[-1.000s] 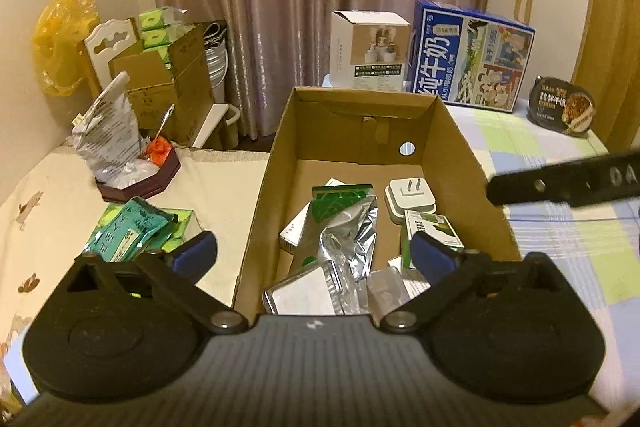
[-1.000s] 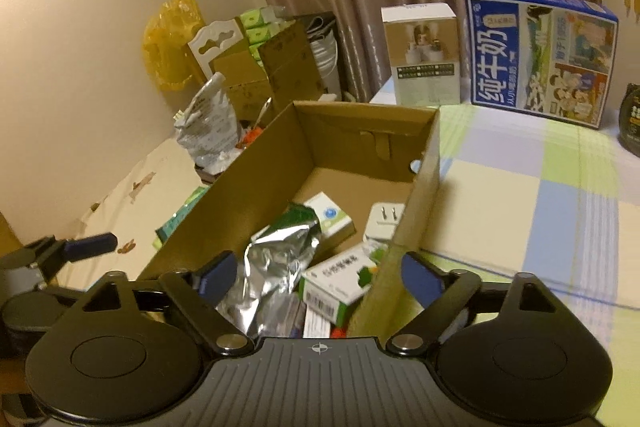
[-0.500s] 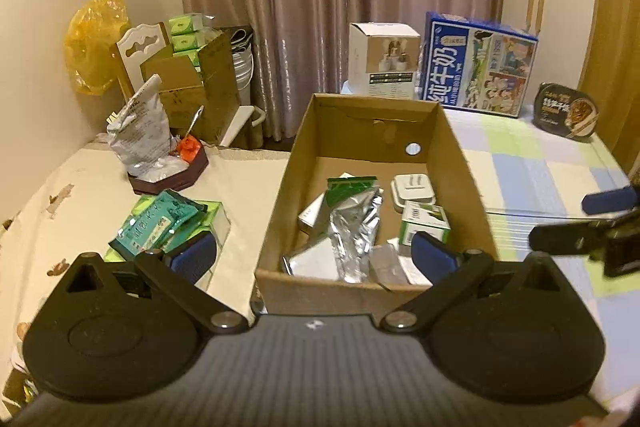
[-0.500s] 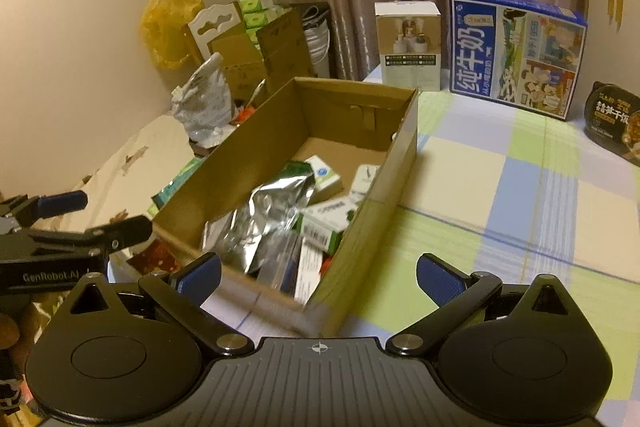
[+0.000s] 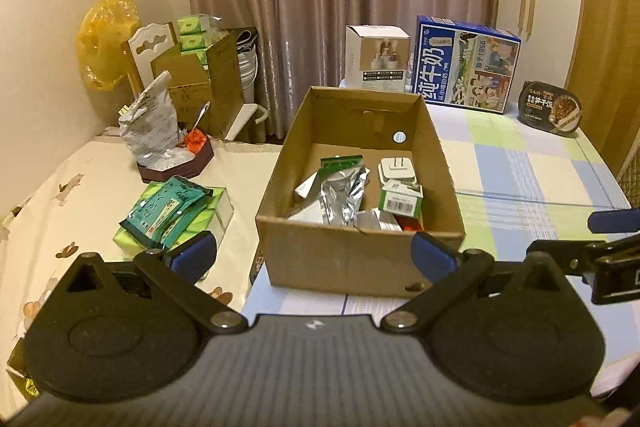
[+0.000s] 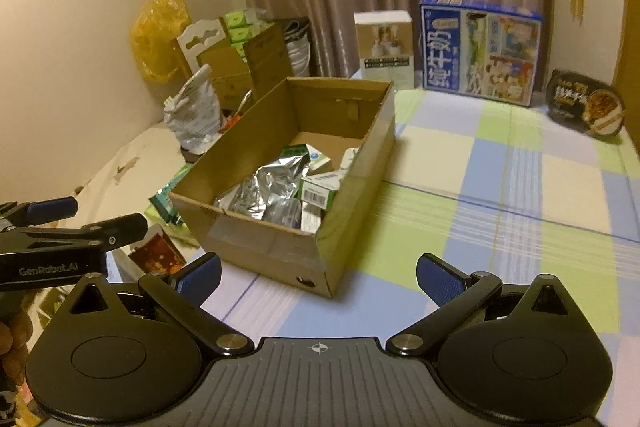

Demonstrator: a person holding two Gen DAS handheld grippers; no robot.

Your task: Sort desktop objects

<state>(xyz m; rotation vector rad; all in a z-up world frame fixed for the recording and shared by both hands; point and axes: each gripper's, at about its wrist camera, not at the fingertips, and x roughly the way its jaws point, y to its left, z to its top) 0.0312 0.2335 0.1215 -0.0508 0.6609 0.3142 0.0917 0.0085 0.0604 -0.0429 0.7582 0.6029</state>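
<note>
Cardboard dominates a cluttered bedroom scene, read from left to right. At far left, a yellow plastic bag [image 5: 105,55] hangs by the cream wall, beside an open brown carton stuffed with green packs [image 5: 204,75]. Below it, a crumpled silver-white snack bag [image 5: 150,123] stands in a dark hexagonal tray [image 5: 180,165], and teal sachets lie atop a green packet stack [image 5: 172,211] on the cream bedsheet.

The left gripper [image 5: 314,255] hovers with blue-padded jaws spread wide, grasping nothing. Just ahead, an open brown cardboard box [image 5: 356,259] sits on the checked blue-green cloth [image 5: 520,163]. Inside lie a crinkled silver foil pouch [image 5: 344,195], a white wall plug [image 5: 396,169] and a small green-and-white carton with a barcode [image 5: 402,201], all loosely heaped.

Behind the box stand a white product box [image 5: 376,57] and a large blue milk carton case [image 5: 466,67]; a black instant-meal bowl [image 5: 550,107] rests further right. The right gripper [image 6: 318,277], near the box's front corner, has just been opening and stands fully released, nothing between its pads.
</note>
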